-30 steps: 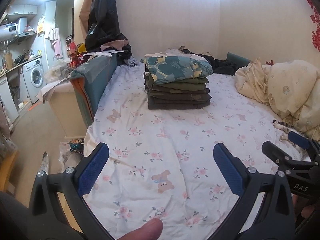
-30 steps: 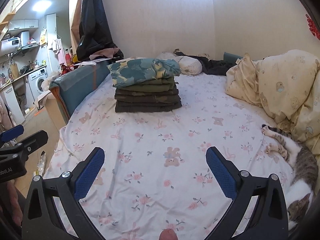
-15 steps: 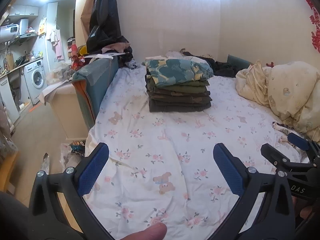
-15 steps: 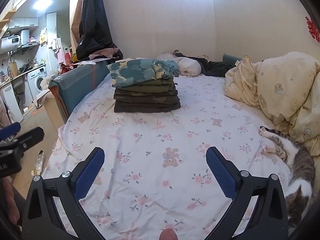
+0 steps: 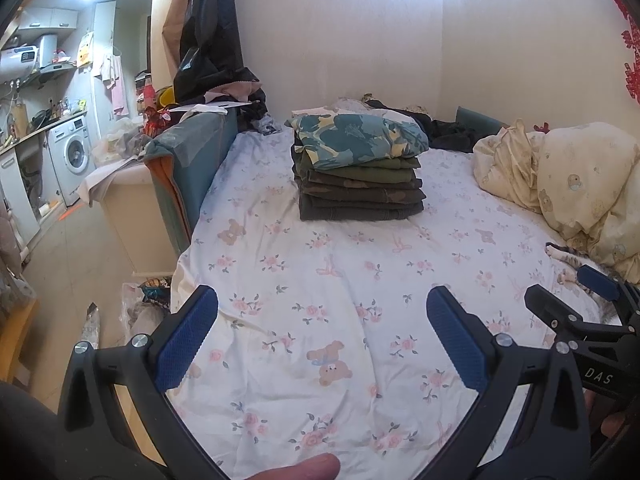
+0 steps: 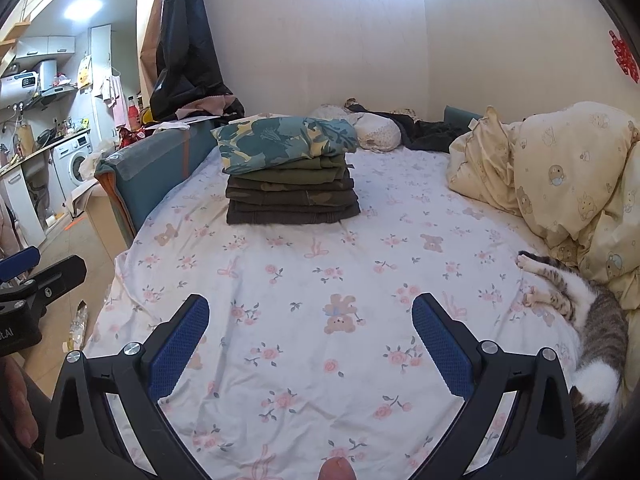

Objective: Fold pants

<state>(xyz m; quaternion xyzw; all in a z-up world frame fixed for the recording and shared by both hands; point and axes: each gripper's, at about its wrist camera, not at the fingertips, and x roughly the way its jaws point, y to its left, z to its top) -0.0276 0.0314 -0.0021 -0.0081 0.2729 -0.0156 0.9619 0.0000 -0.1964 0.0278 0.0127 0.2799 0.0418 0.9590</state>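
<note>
A stack of folded pants [image 5: 358,176] sits at the far middle of the bed, dark green and camouflage pairs with a blue and cream floral pair [image 5: 356,140] on top. It also shows in the right wrist view [image 6: 292,188]. My left gripper [image 5: 322,308] is open and empty, low over the near part of the floral sheet [image 5: 320,272]. My right gripper [image 6: 310,312] is open and empty, beside it over the sheet [image 6: 300,264]. Both are well short of the stack.
A cat [image 6: 580,304] lies at the right edge of the bed by a cream duvet [image 6: 560,176]. Dark clothes [image 6: 424,128] lie at the headboard. A teal bed side panel [image 5: 188,160] and a kitchen with a washing machine [image 5: 72,152] are on the left.
Both grippers have drawn slightly nearer to the stack and stayed open. Nothing on the bed has moved.
</note>
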